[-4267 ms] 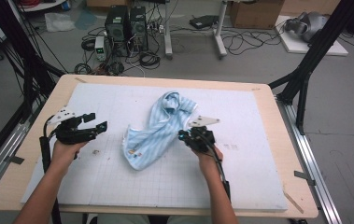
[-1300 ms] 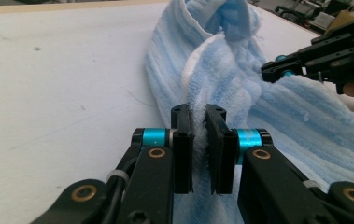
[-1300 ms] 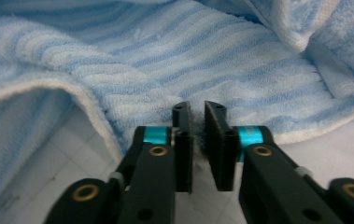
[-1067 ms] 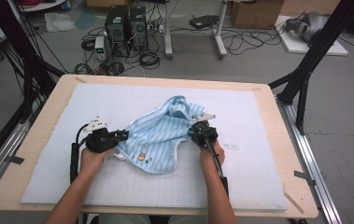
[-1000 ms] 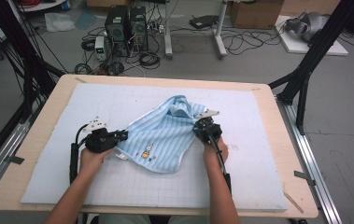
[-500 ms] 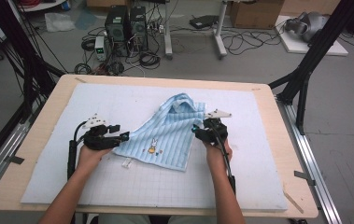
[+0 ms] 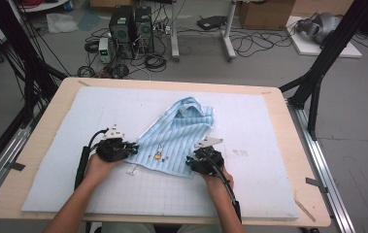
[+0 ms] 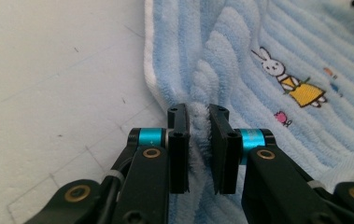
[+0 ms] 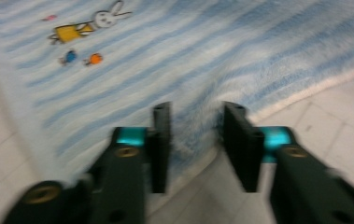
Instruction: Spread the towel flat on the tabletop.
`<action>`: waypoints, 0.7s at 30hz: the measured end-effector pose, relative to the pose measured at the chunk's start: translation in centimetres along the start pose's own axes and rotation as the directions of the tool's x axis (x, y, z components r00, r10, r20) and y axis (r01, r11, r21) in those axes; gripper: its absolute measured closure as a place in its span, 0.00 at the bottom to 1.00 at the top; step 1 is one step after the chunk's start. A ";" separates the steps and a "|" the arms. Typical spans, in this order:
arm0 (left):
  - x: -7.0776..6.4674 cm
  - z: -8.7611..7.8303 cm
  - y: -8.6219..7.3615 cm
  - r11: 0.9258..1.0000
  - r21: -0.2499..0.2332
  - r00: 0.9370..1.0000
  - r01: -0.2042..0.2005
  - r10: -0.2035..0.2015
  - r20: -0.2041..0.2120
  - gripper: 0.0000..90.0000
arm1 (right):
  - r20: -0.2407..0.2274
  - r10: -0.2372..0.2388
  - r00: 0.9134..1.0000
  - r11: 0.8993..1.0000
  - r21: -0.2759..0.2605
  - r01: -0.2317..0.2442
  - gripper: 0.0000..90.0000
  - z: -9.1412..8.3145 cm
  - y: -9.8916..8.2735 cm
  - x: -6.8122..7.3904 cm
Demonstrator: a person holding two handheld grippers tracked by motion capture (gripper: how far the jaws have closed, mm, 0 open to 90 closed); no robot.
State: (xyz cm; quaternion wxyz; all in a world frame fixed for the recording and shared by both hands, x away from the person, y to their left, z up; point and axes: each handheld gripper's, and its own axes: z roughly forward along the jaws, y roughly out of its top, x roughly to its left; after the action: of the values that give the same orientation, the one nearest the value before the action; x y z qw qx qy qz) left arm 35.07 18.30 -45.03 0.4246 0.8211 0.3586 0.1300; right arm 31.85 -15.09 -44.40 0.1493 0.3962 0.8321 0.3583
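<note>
The towel [image 7: 176, 136] is lying flatter than half a second back, spreading from the frame's middle down the bench [image 7: 288, 145], as the left claw [image 8: 198, 140] is closing, clamped on its left edge, and the right claw [image 9: 193, 140] is closing over its lower corner, pads apart.

Around the blue striped towel [image 7: 176, 133] the white mat [image 7: 269, 145] lies bare: to the towel's left, to its right, and on the far side up to the mat's edge, nothing stands in a gripper's way. On the towel's near side the left gripper [image 7: 132, 148] and right gripper [image 7: 190, 162] sit at its two near corners, the forearms behind them blocking that approach; only the strip between them stays free.
</note>
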 end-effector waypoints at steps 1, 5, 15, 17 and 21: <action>-0.1 -0.1 -0.1 1.000 0.000 1.000 0.009 -0.009 0.008 0.92 | -0.019 0.000 1.000 1.000 -0.004 -0.001 0.92 -0.1 -0.1 -0.1; -1.1 -1.0 -1.0 0.999 -0.001 0.997 0.049 -0.049 0.062 0.92 | -0.032 0.032 0.999 0.999 -0.024 -0.032 0.95 -1.1 -1.3 -0.2; -6.2 -3.0 -2.4 0.993 -0.110 0.986 0.046 -0.028 0.164 0.73 | 0.058 0.057 0.997 0.997 -0.060 -0.054 0.95 -6.2 -5.7 -0.2; -6.5 -3.1 -2.4 0.989 -0.128 0.984 0.075 -0.053 0.167 0.49 | 0.082 0.071 0.994 0.995 -0.074 -0.065 0.95 -7.5 -6.7 -0.5; -6.1 -3.6 -2.3 0.982 -0.169 0.988 0.082 -0.059 0.141 0.42 | 0.119 0.118 0.986 0.988 -0.111 -0.105 0.95 -9.7 -9.0 -1.4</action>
State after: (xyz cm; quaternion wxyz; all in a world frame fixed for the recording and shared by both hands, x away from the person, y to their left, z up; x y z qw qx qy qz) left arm 27.72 17.07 -44.15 0.5223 0.7746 0.3452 0.0897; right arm 22.64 -24.69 -44.05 0.2015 0.4557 0.7776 0.3836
